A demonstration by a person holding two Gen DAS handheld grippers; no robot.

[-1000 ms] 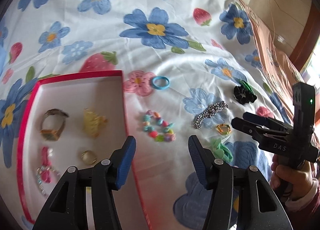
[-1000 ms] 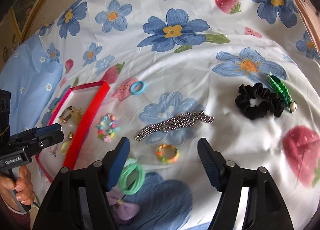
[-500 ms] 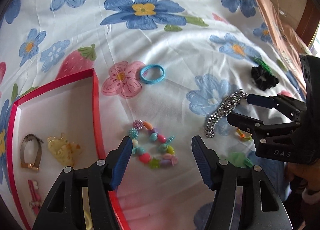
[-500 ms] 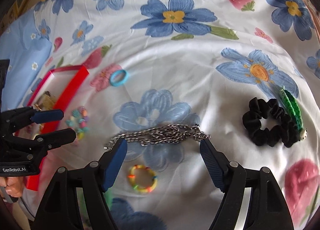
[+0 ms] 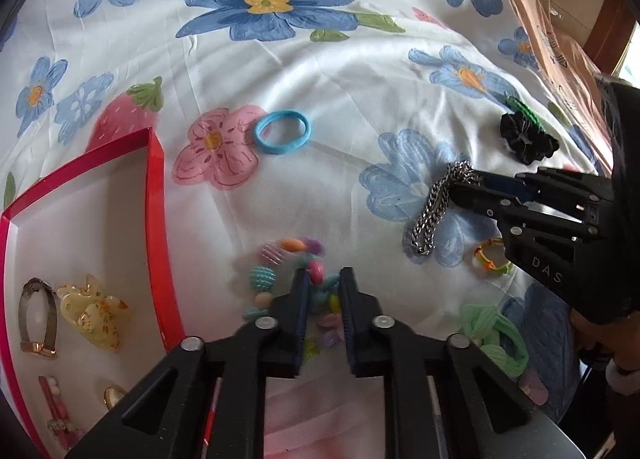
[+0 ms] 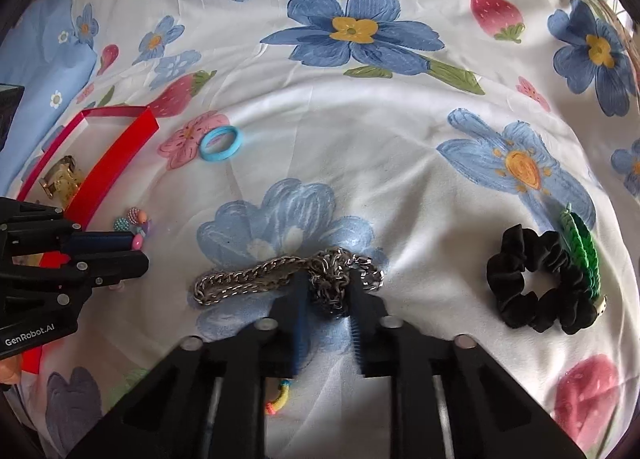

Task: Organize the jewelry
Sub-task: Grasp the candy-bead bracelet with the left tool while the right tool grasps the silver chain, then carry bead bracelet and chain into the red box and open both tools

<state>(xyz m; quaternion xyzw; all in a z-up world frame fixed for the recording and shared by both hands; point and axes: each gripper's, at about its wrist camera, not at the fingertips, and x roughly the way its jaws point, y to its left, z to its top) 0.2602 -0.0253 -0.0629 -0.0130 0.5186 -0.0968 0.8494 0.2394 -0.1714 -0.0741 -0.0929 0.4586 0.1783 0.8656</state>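
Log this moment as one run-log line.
left gripper: shut on bead bracelet | right gripper: shut on silver chain | red box: beside

The whole surface is covered by a white bedsheet [image 6: 360, 131] printed with blue flowers and red strawberries. A light blue cloth [image 6: 44, 59] is seen at its left edge. Brown cardboard [image 5: 560, 47] and dark wood trim [image 5: 612, 27] are seen at the right.

A home bedroom: flower-and-strawberry printed bedsheet [image 6: 360, 131] beside tiled floor.
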